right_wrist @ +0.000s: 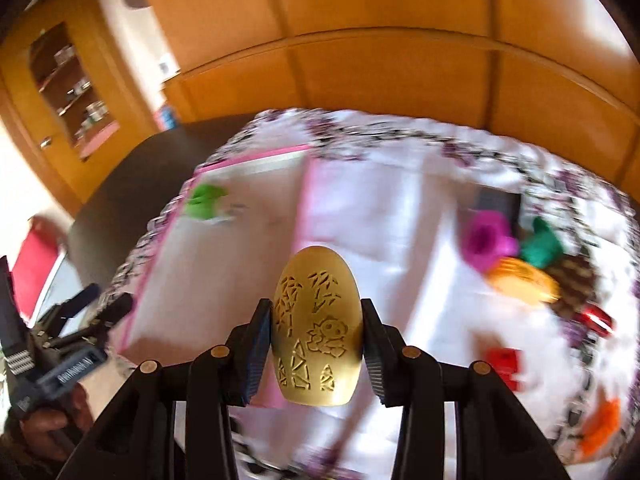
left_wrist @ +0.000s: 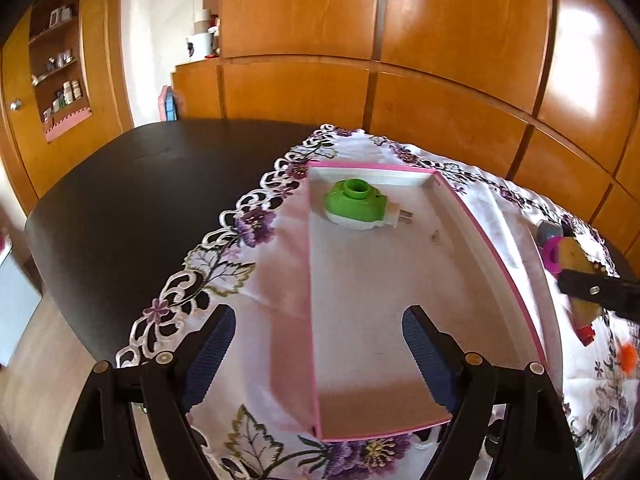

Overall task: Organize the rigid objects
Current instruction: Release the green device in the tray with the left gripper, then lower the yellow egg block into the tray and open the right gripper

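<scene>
A white tray with a pink rim (left_wrist: 496, 248) lies on the embroidered cloth, and a green and white plug-in device (left_wrist: 356, 208) rests at its far end. My left gripper (left_wrist: 320, 312) hangs open over the tray's near left rim with nothing between its fingers. My right gripper (right_wrist: 316, 307) is shut on a tan wooden oval piece (right_wrist: 316, 336) carved with a panda and bamboo, held above the cloth just right of the tray (right_wrist: 256, 156). In the left wrist view that wooden oval piece (left_wrist: 576, 256) shows at the right edge under a black finger (left_wrist: 592, 290).
Loose items sit on the cloth to the right: a magenta piece (right_wrist: 486, 240), a green one (right_wrist: 542, 246), an orange one (right_wrist: 524, 284), red pieces (right_wrist: 504, 364) and a dark box (right_wrist: 498, 204). The dark table (left_wrist: 140, 184) extends left. Wooden cabinets (left_wrist: 440, 40) stand behind.
</scene>
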Available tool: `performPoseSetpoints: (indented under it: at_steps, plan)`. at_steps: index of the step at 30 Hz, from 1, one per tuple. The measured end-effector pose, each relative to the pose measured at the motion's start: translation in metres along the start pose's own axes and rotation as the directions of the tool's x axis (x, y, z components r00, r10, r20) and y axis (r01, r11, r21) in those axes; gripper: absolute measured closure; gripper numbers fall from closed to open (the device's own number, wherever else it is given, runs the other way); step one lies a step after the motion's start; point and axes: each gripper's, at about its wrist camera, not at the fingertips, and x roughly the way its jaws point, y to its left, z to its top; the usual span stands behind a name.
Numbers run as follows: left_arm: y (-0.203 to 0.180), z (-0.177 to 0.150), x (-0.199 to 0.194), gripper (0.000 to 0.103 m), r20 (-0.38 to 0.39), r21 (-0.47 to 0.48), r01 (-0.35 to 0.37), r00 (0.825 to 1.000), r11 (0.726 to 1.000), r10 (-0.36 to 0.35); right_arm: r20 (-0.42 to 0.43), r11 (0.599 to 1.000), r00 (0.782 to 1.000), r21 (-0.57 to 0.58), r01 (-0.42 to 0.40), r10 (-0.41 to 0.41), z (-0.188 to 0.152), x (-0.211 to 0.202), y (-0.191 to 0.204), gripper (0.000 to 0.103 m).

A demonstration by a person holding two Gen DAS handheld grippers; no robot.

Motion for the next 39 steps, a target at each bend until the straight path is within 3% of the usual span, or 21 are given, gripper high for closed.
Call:
performPoseSetpoints:
  at_steps: [10, 25, 31, 39]
  plan:
    - [0.039, -0.002, 0.007, 0.017, -0.017, -0.094, -0.044, 0.999, 0.995, 0.043, -0.093, 0.993, 0.994, -0.1, -0.067, 0.058, 0.004, 0.057, 0.07, 0.061]
    - [0.057, -0.002, 0.016, 0.017, -0.042, -0.14, -0.063, 0.997, 0.988, 0.058, -0.113, 0.994, 0.988, -0.015, -0.107, 0.105, 0.037, 0.114, 0.1, 0.061]
    - [0.059, -0.005, 0.019, 0.017, -0.055, -0.142, -0.077, 0.996, 0.987, 0.069, -0.166, 0.989, 0.975, -0.003, -0.15, 0.148, 0.05, 0.152, 0.118, 0.061]
    - [0.062, -0.006, 0.018, 0.017, -0.052, -0.152, -0.085, 0.996, 0.985, 0.078, -0.165, 0.989, 0.976, 0.0, -0.147, 0.145, 0.043, 0.144, 0.116, 0.059]
